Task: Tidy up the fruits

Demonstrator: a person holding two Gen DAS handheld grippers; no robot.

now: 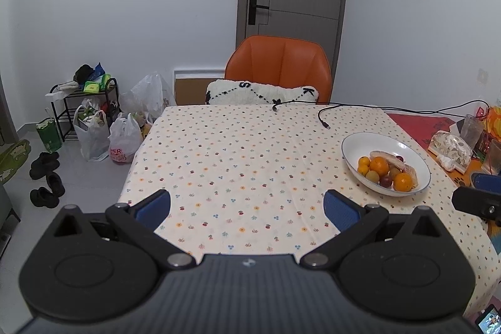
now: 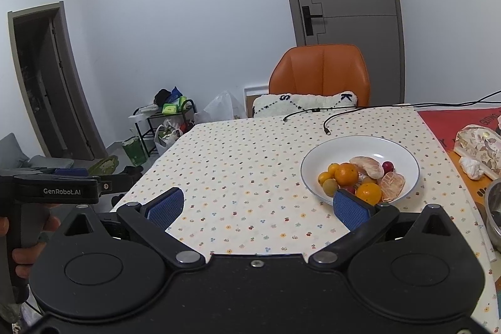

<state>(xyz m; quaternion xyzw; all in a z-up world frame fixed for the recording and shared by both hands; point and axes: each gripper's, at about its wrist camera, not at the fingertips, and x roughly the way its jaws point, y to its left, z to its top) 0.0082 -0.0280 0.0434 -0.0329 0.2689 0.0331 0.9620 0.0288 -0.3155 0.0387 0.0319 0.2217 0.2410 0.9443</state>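
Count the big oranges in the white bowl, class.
2. One orange sits mid-pile, left of the peeled pomelo wedge. The other orange lies at the bowl's near edge, beside the peeled segment. More could be hidden beneath the pile.
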